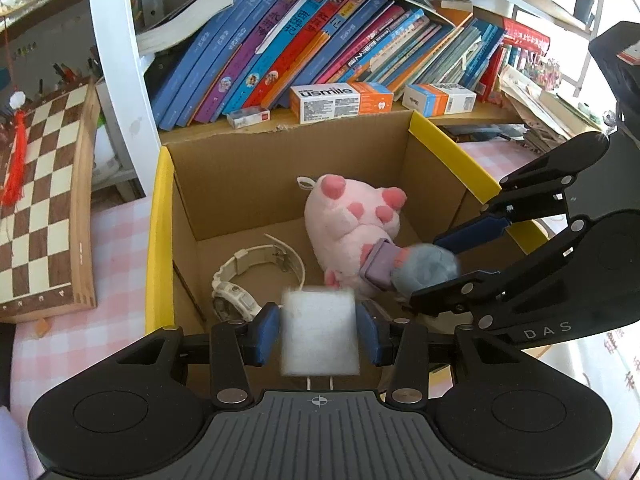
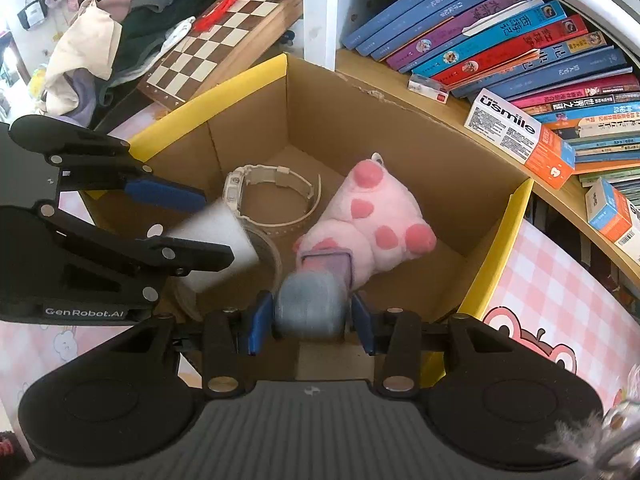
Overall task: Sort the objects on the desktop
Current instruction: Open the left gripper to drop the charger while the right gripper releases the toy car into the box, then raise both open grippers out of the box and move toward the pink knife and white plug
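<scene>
Cardboard walls with yellow-taped top edges ring the open box below both of your tools, and the far wall stands just beside the bookshelf ledge where a usmile carton and leaning books sit. Inside, the floor is largely taken: a pink plush toy lies on the right half and a white wristwatch curls on the left, leaving bare cardboard mostly along the back corner. A chessboard leans outside the left wall on the pink checked desk. Your left hand-held gripper is clamped on a white foam block, pads pressed to both its sides, held above the near end of the box over the watch. Your right hand-held gripper is closed around a grey-blue round object with a purple end, poised above the plush toy's near end. The two tools sit near each other, the foam block just left of the grey object
</scene>
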A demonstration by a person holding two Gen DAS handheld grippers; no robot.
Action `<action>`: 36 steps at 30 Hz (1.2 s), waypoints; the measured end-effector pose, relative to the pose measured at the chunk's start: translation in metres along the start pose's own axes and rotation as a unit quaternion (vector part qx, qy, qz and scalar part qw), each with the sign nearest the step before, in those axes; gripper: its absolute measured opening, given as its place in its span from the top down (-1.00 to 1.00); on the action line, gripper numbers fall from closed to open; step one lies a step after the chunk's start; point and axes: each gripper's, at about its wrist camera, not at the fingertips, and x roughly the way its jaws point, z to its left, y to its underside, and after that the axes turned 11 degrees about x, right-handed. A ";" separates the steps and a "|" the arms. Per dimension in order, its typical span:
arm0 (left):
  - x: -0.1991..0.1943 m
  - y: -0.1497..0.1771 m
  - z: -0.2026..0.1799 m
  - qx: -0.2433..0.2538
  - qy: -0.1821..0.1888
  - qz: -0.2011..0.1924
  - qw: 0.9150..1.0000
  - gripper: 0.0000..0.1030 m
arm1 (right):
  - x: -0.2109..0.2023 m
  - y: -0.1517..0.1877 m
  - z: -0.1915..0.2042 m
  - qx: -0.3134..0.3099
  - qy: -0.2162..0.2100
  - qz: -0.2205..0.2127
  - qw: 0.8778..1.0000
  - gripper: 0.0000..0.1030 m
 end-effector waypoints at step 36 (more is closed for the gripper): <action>-0.130 0.033 -0.032 0.002 -0.097 -0.116 0.988 -1.00 | -0.122 0.070 0.033 0.110 0.107 -0.185 0.971 -0.93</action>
